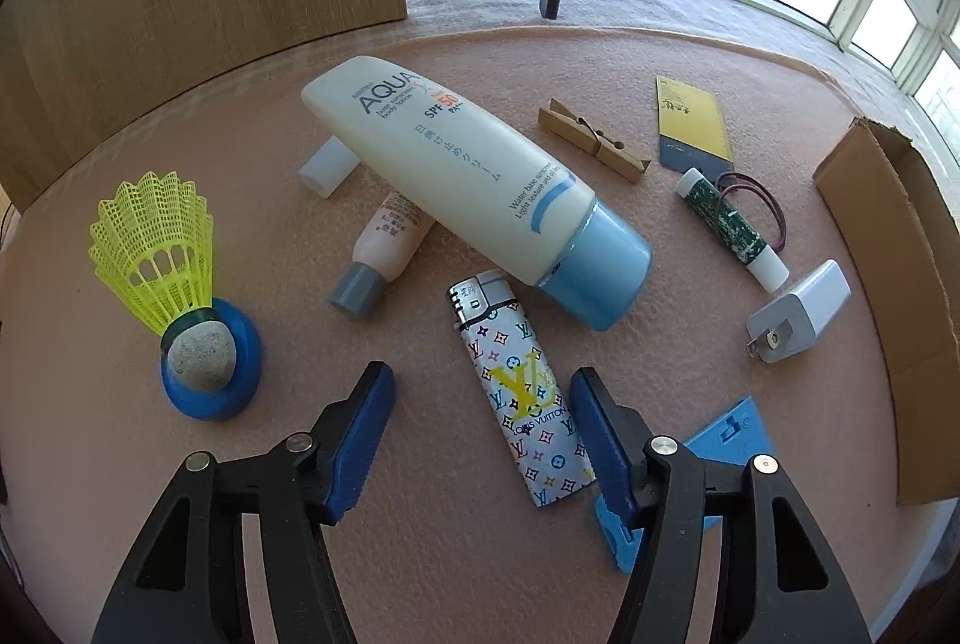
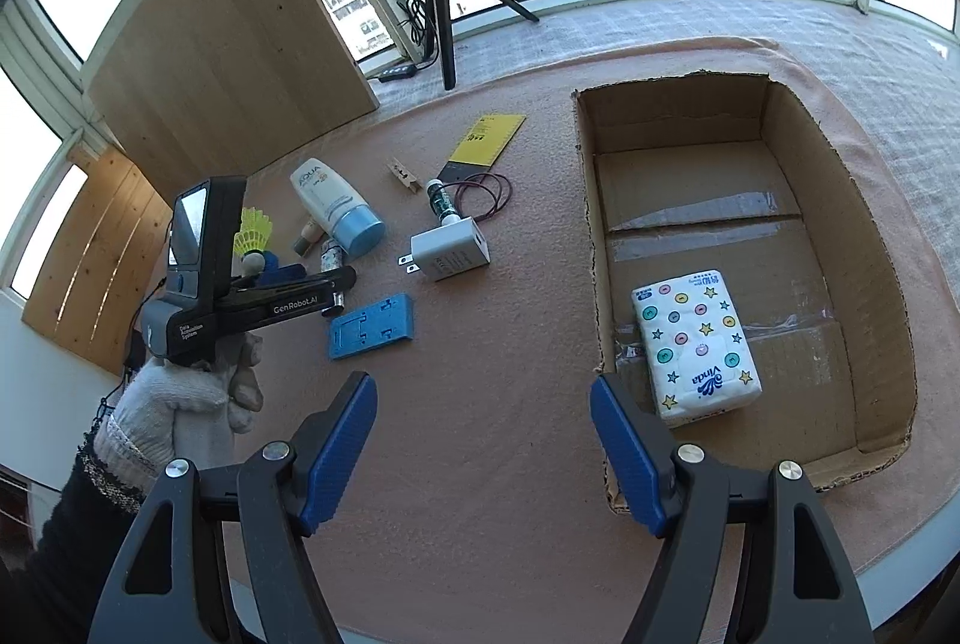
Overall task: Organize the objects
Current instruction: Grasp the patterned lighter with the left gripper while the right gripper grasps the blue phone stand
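Cardboard is where everything seems bound: the shallow cardboard box point(image 2: 852, 296), at the right of the right wrist view, holds only one thing, a patterned tissue pack point(image 2: 696, 344) lying flat near its lower left corner. By that measure the sorting looks barely begun. All else lies loose on the pink mat point(image 1: 420, 554), well apart from the box: the sunscreen tube point(image 1: 468, 170) propped across a small pink bottle point(image 1: 384, 248), a patterned lighter point(image 1: 519, 392), a yellow shuttlecock point(image 1: 159, 254) in a blue holder, a wooden clothespin point(image 1: 594, 140), a lip balm stick point(image 1: 729, 230) beside a hair tie, a white charger plug point(image 1: 801, 311), a yellow card point(image 1: 690, 122) and a flat blue plastic piece point(image 2: 372, 326). At the bottom of its own view the left gripper point(image 1: 480, 392) hovers spread wide, empty, its fingers flanking the lighter, probably the next pick. Likewise the right gripper point(image 2: 483, 404) hangs wide and empty over bare mat beside the box's near corner.
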Demonstrator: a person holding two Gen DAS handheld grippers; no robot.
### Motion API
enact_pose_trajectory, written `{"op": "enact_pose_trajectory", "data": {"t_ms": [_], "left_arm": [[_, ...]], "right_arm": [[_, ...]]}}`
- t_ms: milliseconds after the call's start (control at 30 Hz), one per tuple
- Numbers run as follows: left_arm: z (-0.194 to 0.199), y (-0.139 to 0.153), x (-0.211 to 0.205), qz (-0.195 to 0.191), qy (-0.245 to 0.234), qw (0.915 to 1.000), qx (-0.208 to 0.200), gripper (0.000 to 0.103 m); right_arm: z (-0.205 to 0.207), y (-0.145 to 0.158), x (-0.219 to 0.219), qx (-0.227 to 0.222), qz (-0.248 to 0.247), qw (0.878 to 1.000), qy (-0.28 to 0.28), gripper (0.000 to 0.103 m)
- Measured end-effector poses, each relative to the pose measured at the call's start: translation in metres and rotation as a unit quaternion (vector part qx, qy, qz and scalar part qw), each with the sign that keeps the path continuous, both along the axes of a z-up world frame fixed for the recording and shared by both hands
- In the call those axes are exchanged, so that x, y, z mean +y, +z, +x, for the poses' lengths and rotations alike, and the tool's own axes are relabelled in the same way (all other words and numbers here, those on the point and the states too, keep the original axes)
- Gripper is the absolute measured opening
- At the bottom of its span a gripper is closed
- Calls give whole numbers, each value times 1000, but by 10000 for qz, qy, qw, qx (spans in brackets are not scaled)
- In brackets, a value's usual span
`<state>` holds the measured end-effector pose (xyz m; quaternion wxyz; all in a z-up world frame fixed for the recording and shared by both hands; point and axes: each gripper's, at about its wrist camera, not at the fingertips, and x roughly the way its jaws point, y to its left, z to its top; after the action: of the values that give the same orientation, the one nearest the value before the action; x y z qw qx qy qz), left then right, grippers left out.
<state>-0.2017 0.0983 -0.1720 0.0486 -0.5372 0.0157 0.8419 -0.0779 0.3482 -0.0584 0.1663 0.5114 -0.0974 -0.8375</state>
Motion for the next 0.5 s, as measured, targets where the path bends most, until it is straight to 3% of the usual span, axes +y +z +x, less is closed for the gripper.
{"op": "enact_pose_trajectory", "data": {"t_ms": [167, 233, 500], "left_arm": [[14, 3, -19, 166, 59, 9998, 80, 32], [15, 2, -28, 326, 98, 9994, 82, 27], [33, 2, -38, 359, 38, 9993, 121, 25]], "right_arm": [[-18, -4, -32, 0, -35, 9987, 506, 70], [-28, -8, -47, -22, -13, 9973, 737, 70], [-69, -34, -106, -408, -34, 9885, 1454, 70]]}}
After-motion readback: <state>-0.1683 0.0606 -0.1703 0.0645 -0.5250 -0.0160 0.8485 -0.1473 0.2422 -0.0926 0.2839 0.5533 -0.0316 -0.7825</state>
